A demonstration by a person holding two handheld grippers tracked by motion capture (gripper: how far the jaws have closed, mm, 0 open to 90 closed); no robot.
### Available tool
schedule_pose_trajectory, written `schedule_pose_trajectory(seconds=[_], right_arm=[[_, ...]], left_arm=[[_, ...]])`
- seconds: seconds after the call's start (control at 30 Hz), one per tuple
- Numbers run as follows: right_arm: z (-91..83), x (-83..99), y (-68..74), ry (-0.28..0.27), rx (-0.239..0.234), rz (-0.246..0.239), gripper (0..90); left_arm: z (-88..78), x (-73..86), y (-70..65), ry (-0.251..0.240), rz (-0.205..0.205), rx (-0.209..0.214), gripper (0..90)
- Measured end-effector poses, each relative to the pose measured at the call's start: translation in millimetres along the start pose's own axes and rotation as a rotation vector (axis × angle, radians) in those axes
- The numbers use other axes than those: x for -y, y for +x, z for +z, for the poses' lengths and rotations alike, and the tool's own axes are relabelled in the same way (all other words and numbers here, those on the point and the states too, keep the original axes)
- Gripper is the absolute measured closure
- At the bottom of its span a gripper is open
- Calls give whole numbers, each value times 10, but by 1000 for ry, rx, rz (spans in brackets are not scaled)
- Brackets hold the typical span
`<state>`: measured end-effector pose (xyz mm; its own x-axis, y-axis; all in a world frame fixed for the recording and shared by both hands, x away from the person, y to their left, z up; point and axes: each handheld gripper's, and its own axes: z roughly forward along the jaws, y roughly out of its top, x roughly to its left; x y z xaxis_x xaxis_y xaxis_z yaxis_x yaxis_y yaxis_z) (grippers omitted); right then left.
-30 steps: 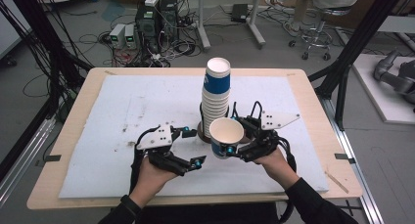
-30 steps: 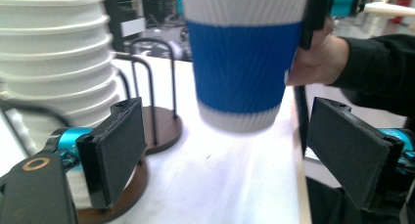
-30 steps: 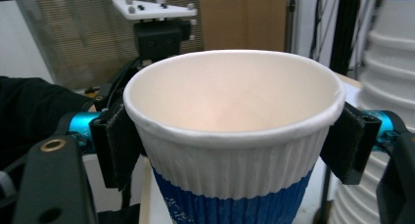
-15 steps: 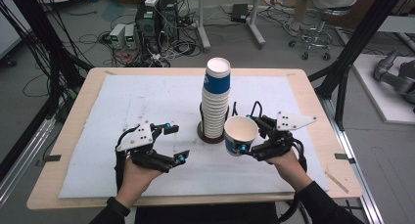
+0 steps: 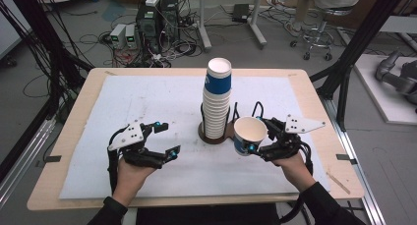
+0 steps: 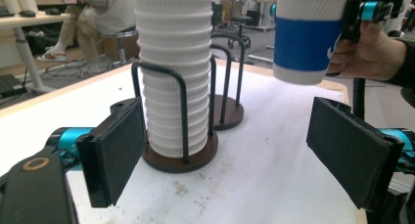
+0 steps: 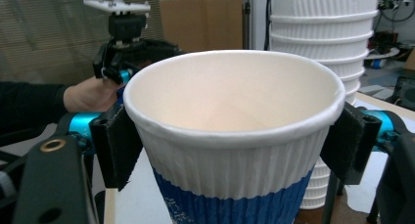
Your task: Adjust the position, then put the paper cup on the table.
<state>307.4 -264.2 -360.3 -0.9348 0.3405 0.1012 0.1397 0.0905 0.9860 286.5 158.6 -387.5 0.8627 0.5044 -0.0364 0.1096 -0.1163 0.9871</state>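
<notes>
A wooden table [image 5: 314, 95] takes up the middle of the high view, most of its top covered by a white mat [image 5: 162, 107] that is smudged and speckled near the centre. Just right of centre stands a tall stack of paper cups [image 5: 217, 99], ribbed white with a blue band on the topmost one, nested inside a black wire holder [image 5: 214, 135] on a round dark wooden base. In the left gripper view the same stack [image 6: 171, 72] rises through the upper middle of the frame, the holder's wire loops [image 6: 182, 121] hugging its sides, and a second empty loop and base sit just behind it. Lower right of the stack in the high view, the right gripper [image 5: 255, 136] clamps a single paper cup [image 5: 249, 133] between its jaws — the cup is upright, lifted off the mat, its open mouth showing a white inside, just beside the stack but apart from it. The right gripper view shows that cup [image 7: 235, 136] filling the centre, a black pad pressed to each side under the rim. At the lower left of the high view the left gripper [image 5: 165, 138] has its jaws spread wide with nothing between them — its pads [image 6: 115, 150] frame the left gripper view's bottom corners. Beyond the table's far edge, at the upper left, sit computer boxes [image 5: 152, 18] among tangled cables on the floor.
</notes>
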Motion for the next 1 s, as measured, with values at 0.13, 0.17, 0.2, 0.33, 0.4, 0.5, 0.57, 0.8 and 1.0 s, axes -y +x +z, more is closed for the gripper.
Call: schedule_pose_trajectory(seconds=[0.13,0.17,0.2,0.33,0.4,0.5,0.57,0.8,1.0], right_arm=[[1,-21,-17,-9,15,-3,211],[1,-32,-17,-13,13,1,211],[-2,-41,-24,-17,13,-1,211],[-20,-39,-25,-10,22,2,211],[-28,-38,-16,-10,23,-1,211],[-29,-42,-3,-10,22,-5,211],[-38,-47,4,-11,22,-7,211],[-76,-68,9,-23,28,-16,211],[-92,-70,26,-29,25,-29,211]], left_arm=[[-6,49,22,27,19,-18,147],[-6,54,29,27,13,-18,147],[-3,55,33,21,10,-17,147],[5,33,5,15,20,-12,147],[17,27,-19,14,19,-9,147],[38,22,-21,15,22,4,147],[55,21,-17,14,16,11,147],[45,13,-15,7,18,2,147],[62,20,-5,14,18,-8,147]])
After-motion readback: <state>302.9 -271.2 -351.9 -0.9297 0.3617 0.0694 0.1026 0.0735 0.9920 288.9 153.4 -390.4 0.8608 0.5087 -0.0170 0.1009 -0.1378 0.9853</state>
